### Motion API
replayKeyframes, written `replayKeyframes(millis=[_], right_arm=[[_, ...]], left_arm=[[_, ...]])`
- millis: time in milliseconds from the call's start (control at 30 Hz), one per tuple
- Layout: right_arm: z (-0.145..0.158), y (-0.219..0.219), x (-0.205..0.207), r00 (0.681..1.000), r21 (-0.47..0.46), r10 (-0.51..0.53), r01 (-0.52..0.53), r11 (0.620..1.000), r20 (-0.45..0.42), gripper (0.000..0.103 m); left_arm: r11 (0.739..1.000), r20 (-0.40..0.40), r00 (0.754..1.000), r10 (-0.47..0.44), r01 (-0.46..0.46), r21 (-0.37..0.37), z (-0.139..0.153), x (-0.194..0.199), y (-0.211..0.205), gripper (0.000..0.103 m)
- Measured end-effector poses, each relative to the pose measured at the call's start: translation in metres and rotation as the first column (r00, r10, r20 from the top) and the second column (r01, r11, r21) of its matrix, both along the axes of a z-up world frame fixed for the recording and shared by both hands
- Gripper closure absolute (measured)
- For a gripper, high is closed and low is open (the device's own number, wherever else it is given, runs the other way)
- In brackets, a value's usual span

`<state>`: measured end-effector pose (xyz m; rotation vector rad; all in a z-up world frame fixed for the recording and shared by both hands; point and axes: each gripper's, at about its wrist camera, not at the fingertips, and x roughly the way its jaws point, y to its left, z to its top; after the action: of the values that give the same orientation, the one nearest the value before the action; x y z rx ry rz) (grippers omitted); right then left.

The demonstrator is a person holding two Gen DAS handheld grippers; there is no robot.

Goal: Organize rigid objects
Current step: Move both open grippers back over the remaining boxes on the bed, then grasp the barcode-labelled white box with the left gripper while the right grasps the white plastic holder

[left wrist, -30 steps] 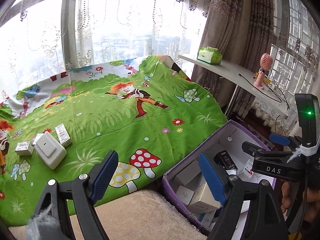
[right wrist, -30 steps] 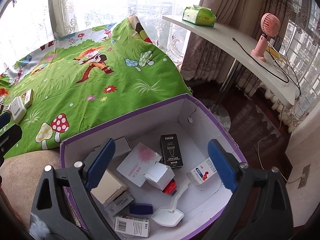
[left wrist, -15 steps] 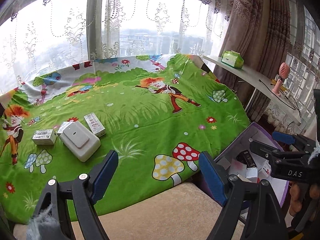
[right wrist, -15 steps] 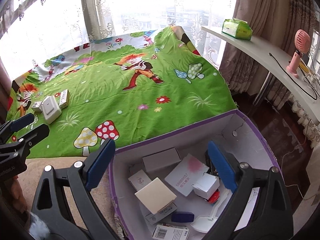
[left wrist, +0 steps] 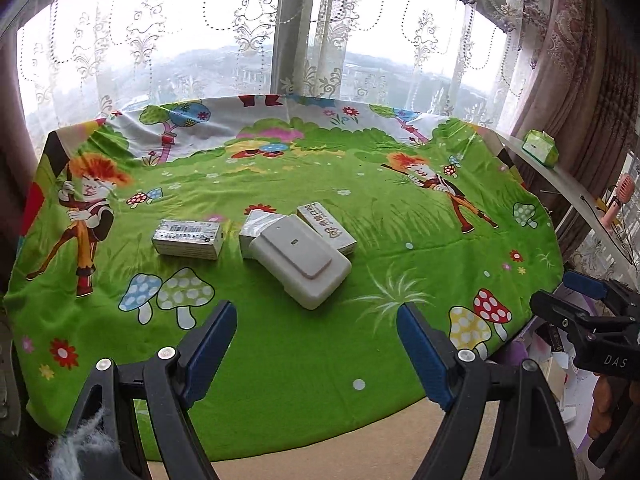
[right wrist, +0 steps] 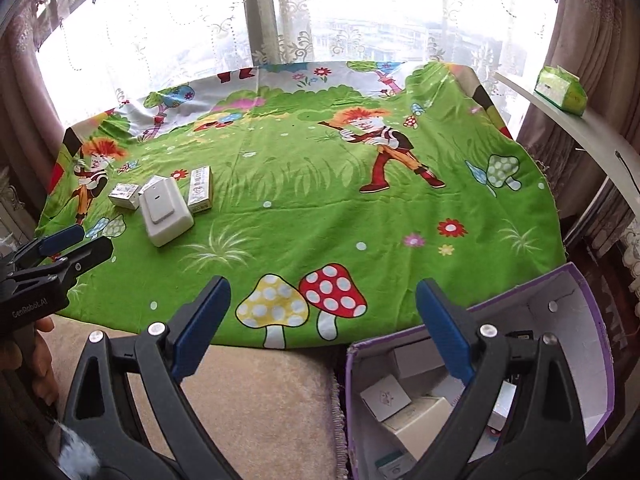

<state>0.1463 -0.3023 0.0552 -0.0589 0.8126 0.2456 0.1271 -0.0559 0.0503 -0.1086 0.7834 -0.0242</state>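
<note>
On the green cartoon cloth point(left wrist: 360, 360) lie a beige flat case point(left wrist: 300, 260), a barcode box point(left wrist: 188, 238), a silver-wrapped box point(left wrist: 254, 224) and a box with orange print point(left wrist: 326, 228). My left gripper point(left wrist: 316, 320) hovers open just in front of the case, nothing between its fingers. My right gripper point(right wrist: 322, 292) is open and empty above the cloth's near edge. Its right finger crosses the purple box point(right wrist: 592, 320), which holds several small cartons. From the right wrist view the case point(right wrist: 166, 212) lies far left, beyond the left gripper point(right wrist: 76, 244).
Beige carpet point(right wrist: 260, 400) runs along the cloth's near edge. A white shelf point(right wrist: 592, 128) on the right carries a green tissue pack point(right wrist: 560, 90) and a pink fan point(left wrist: 618, 200). Lace curtains and a window stand behind the cloth.
Both grippers have swung left, away from the purple box. The boxes on the cloth now sit centred before the left gripper. Both stay open and empty.
</note>
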Motion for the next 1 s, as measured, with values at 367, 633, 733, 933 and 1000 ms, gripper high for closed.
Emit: replayKeyframes(millis=[367, 633, 733, 933, 1000], right_arm=[[-0.014, 0.073, 0.028, 0.989, -0.013, 0.147, -0.147, 0.989, -0.016, 0.008], [-0.025, 0.115, 0.048, 0.971, -0.03, 0.237, -0.237, 0.971, -0.024, 0.008], [-0.029, 0.128, 0.054, 0.959, -0.021, 0.281, -0.281, 0.959, -0.028, 0.009], [-0.039, 0.151, 0.071, 0.943, -0.023, 0.33, -0.332, 0.943, -0.049, 0.01], [-0.042, 0.158, 0.077, 0.938, -0.028, 0.343, -0.345, 0.938, -0.055, 0.01]], left_arm=[[0.997, -0.027, 0.996, 0.081, -0.081, -0.002, -0.011, 0.017, 0.052, 0.02], [0.995, -0.061, 0.993, 0.104, -0.104, -0.001, -0.022, 0.04, 0.082, 0.02], [0.993, -0.072, 0.991, 0.116, -0.117, -0.008, -0.026, 0.047, 0.092, 0.02], [0.991, -0.088, 0.988, 0.127, -0.13, -0.025, -0.031, 0.065, 0.108, 0.02], [0.991, -0.099, 0.987, 0.127, -0.13, -0.026, -0.034, 0.074, 0.113, 0.02]])
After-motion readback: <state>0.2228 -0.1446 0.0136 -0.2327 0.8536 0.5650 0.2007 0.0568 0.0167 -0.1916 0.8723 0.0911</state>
